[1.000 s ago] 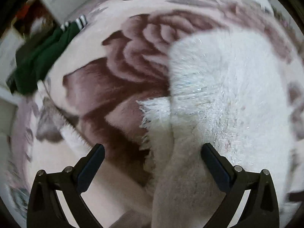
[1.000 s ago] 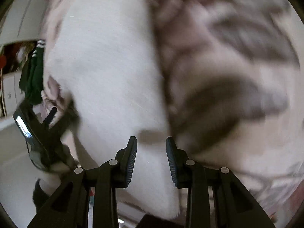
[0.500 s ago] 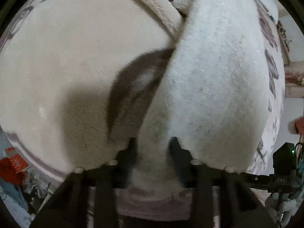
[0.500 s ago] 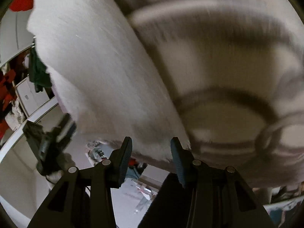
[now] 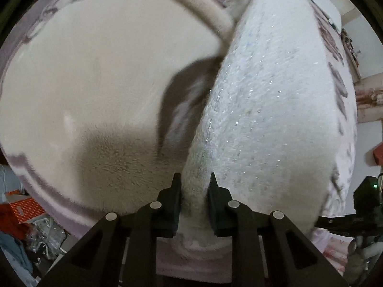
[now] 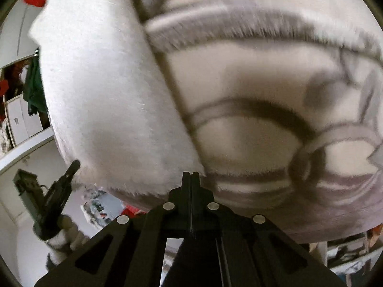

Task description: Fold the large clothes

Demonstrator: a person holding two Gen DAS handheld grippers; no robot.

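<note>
bg: patterned blanket | green garment | white cabinet

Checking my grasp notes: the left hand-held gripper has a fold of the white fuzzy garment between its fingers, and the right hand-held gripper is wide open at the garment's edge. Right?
Not quite. The right hand-held gripper is shut, fingers together at the garment's edge, as the right wrist view shows. The left hand-held gripper does have a fold of the white fuzzy garment between its fingers.

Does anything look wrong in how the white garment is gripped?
Yes. The right gripper is fully shut at the fuzzy corner of the white garment, with no fabric visible between its jaws; it may have missed. The left gripper, closing, has a thick fold in it.
</note>
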